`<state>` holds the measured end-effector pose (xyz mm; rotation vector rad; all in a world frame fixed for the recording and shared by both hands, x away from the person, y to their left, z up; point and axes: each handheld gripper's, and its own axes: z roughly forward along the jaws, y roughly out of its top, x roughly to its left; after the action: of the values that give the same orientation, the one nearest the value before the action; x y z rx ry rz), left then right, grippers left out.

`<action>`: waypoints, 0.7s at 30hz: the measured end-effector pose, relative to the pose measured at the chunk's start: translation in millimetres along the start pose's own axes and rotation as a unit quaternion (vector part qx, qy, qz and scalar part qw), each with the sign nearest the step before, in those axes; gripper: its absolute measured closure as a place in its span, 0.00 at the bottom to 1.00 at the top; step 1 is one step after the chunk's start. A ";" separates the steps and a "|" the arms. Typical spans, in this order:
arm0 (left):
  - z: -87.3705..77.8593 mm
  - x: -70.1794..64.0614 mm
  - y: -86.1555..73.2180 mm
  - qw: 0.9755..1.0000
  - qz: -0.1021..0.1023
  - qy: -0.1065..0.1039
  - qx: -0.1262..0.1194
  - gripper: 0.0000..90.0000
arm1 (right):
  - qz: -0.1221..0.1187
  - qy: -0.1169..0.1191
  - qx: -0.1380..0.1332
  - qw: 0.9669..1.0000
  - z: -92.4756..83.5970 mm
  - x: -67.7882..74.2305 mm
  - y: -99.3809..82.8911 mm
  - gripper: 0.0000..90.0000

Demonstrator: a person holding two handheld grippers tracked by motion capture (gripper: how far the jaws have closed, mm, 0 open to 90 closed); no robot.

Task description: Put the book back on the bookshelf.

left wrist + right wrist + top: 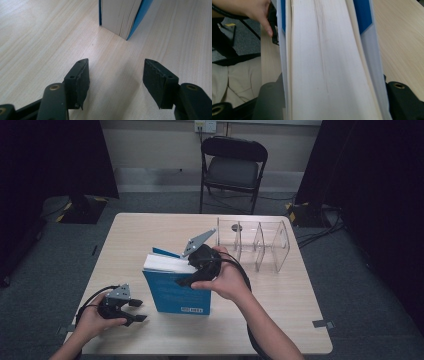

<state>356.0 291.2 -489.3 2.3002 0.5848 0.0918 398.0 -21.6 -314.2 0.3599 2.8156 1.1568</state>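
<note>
Right gripper (pixel 187 276), frame centre, straddles upright blue book (pixel 177 295), grip unclear; left gripper (pixel 134 310), lower left, jaws apart, empty.

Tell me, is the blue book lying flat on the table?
No, the blue book stands upright on the table, with its white page edges facing up.

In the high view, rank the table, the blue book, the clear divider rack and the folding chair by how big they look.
1. Table.
2. Chair and rack: look alike, and the chair stands farther off, so left unranked.
3. Book, though it looks close to the rack.
</note>
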 end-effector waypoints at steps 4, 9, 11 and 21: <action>0.8 -0.3 -1.7 1.000 0.005 0.001 -0.009 0.40 | -0.003 0.005 0.005 1.000 0.3 -0.3 0.4 0.52; 2.1 -0.8 -4.9 1.000 0.020 -0.001 -0.020 0.37 | 0.000 0.008 0.008 1.000 0.1 1.0 0.8 0.58; 2.5 -1.3 -5.8 0.999 0.024 -0.003 -0.023 0.34 | 0.009 0.005 0.011 1.000 0.2 1.5 1.4 0.60; 6.8 -2.7 -10.2 0.998 0.052 -0.011 -0.039 0.22 | 0.016 0.004 0.010 1.000 -0.3 4.7 1.4 0.65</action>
<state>351.3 291.9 -500.8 2.2524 0.4435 0.1360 393.7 -19.7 -313.0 0.4049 2.8409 1.1381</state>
